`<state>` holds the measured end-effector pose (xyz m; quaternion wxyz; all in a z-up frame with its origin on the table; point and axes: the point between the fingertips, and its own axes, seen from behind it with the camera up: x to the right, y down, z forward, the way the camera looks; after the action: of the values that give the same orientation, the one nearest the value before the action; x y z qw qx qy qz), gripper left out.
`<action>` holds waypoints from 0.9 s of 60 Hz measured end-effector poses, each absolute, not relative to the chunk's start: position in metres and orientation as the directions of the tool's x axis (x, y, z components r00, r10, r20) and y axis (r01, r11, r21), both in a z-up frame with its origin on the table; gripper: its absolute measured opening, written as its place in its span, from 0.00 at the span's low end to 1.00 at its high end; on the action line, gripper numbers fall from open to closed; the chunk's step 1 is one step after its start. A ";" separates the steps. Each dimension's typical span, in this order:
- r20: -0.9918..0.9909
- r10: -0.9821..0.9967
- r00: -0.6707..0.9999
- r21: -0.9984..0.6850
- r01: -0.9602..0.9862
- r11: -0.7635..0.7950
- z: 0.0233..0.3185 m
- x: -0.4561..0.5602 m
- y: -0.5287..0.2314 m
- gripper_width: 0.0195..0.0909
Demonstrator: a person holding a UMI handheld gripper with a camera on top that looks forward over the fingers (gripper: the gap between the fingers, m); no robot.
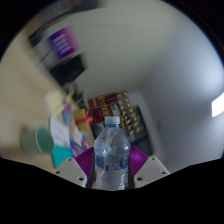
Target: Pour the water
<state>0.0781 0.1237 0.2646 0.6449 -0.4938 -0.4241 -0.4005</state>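
Water bottle [111, 152] upright between my fingers, cap on top.

Gripper view: my gripper [111, 170] has both pink pads [86, 157] against the bottle's sides, closed about as far as the bottle's width allows; it appears clamped and lifted, with nothing seen beneath it. The bottle is clear plastic with a white cap and a blue label band low on its body. The view is tilted. Beyond the bottle, a shelf [125, 108] of small packaged goods, blurred. To the left of the fingers, a teal cup-like shape [40, 139] and some light clutter, too smeared to name. Pale wall and ceiling [160, 50] above, with a purple sign [62, 43] at far upper left.
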 end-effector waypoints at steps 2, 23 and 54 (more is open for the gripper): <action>0.836 -0.051 0.546 -0.527 0.826 0.198 0.264 0.091 0.130 0.39; 0.009 0.166 0.986 -0.999 0.002 0.044 0.150 0.143 0.133 0.39; 0.023 0.186 0.982 -0.999 0.028 -0.029 0.107 0.132 0.130 0.82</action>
<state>0.1324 0.1304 0.1069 0.6928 -0.7150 -0.0751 0.0570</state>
